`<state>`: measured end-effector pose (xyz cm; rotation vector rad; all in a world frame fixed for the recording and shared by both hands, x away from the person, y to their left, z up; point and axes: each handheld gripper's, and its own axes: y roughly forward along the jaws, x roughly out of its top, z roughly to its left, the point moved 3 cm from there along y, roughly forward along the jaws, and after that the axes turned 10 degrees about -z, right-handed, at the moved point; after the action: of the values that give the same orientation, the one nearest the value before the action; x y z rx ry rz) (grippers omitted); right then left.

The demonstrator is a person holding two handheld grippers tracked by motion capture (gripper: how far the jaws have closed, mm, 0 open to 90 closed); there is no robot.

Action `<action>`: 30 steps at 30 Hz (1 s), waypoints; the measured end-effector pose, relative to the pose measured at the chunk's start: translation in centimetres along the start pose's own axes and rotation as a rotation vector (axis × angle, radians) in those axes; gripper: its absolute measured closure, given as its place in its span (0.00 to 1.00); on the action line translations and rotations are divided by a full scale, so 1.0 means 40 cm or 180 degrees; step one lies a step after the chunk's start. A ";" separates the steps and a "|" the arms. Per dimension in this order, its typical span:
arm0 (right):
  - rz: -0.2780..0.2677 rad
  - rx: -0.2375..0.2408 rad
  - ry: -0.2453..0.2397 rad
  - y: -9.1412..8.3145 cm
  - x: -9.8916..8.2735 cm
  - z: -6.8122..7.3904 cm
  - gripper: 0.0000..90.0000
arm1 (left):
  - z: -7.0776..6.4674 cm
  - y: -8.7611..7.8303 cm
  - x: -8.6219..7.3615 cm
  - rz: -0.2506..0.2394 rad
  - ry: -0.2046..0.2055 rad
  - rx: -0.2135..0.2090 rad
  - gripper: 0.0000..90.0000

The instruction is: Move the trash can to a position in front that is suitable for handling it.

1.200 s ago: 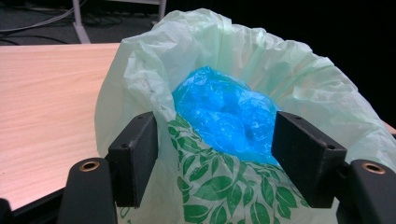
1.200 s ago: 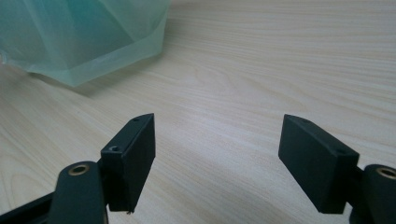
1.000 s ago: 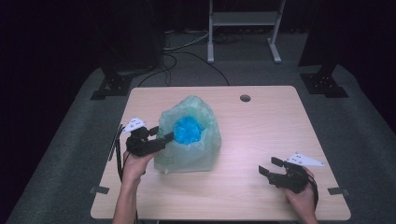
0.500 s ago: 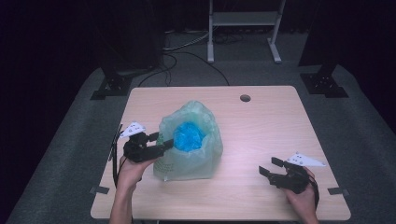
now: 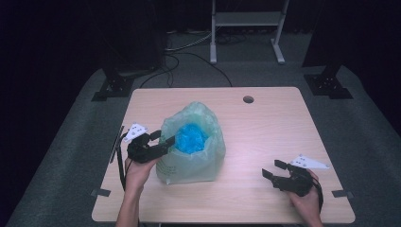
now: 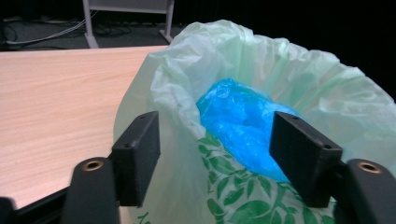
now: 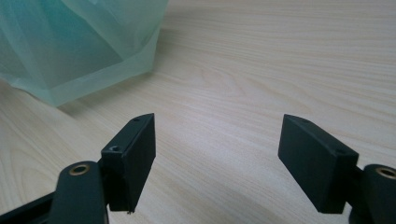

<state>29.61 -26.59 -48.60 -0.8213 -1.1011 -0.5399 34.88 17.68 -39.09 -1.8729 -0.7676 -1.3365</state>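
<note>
A: Your left gripper (image 6: pixel 215 163) straddles the green bag (image 5: pixel 198 163) rim mid-worktop (image 5: pixel 283 123), jaws wide, nothing clamped, probably lining up a pinch.

B: Your right gripper (image 5: pixel 275 171) idles at 5 o'clock, open, empty, clear of the bag.

Inner bag (image 5: pixel 190 137) in outer bag (image 5: pixel 198 163), mid-table (image 5: pixel 265 123), left of centre

a light wooden table (image 5: pixel 265 127) bears a green plastic bag (image 5: pixel 191 156).

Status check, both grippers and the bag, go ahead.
Left gripper open, straddling green bag rim. Right gripper open, apart on table. Blue bag inside.
</note>
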 end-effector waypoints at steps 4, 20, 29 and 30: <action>0.0005 0.0016 -0.0016 0.001 0.000 0.003 0.30 | -0.002 -0.009 0.005 -0.0069 0.0071 0.0026 0.51; 0.0042 0.0066 -0.0060 0.006 -0.003 0.014 0.30 | -0.008 -0.045 0.025 -0.0289 0.0613 0.0310 0.93; 0.0083 0.0094 -0.0072 0.013 -0.007 0.019 0.30 | 0.003 -0.066 0.038 -0.0465 0.0490 0.0223 1.00; 0.0086 0.0096 -0.0067 0.014 -0.007 0.019 0.30 | 0.004 -0.066 0.037 -0.0433 0.0484 0.0198 0.99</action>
<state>29.47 -25.64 -48.87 -0.8160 -1.1134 -0.4917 33.33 19.44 -37.18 -1.6741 -0.8597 -1.5032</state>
